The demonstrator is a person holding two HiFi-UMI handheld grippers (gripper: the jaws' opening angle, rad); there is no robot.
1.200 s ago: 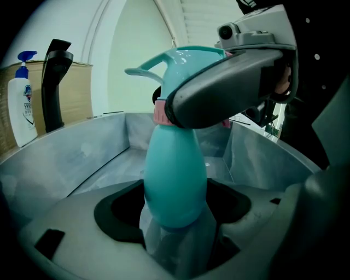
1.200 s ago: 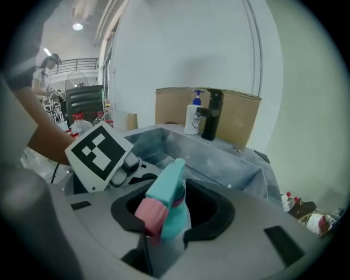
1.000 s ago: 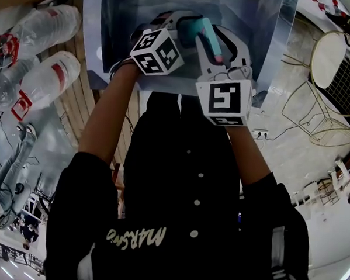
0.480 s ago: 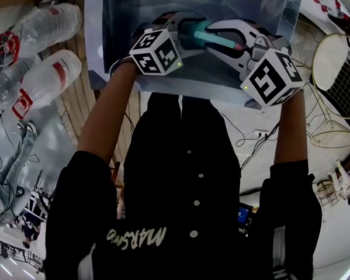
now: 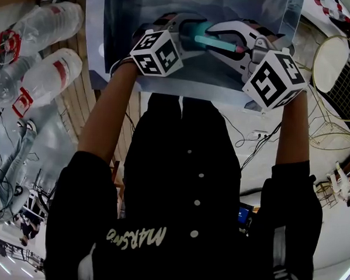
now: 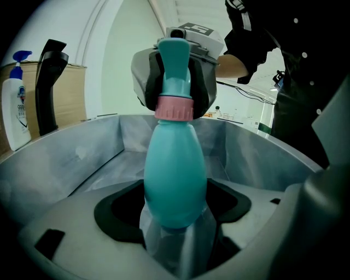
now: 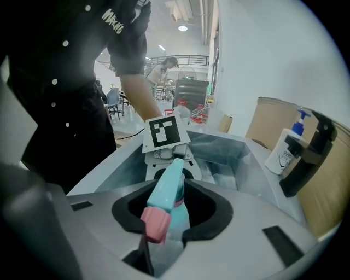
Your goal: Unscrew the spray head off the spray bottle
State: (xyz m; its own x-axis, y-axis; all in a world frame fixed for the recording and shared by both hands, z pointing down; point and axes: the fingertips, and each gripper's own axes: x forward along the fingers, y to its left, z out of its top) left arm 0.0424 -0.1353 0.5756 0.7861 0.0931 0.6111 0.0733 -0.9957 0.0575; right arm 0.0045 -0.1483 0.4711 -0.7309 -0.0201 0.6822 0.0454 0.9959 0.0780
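Note:
A teal spray bottle (image 5: 215,44) lies sideways over a grey bin (image 5: 112,51), held between both grippers. My left gripper (image 5: 189,38) is shut on the bottle's rounded body (image 6: 175,180), with the jaws (image 6: 175,240) pressed on its lower end. Above the body comes a pink collar (image 6: 174,108), then the teal spray head (image 6: 174,65). My right gripper (image 5: 230,44) is shut on that spray head (image 7: 167,186), whose pink nozzle (image 7: 156,223) points back at its camera. Head and bottle still look joined at the collar.
Big clear water bottles (image 5: 46,77) lie on the floor at left. A wire chair (image 5: 342,69) stands at right. Beside the bin, a white pump bottle (image 7: 284,147) and a black dispenser (image 7: 306,153) stand against a cardboard box (image 7: 333,186).
My right gripper has swung from in front of the bottle up to its right side, and the bottle has turned to lie level. Since half a second ago almost nothing has moved.

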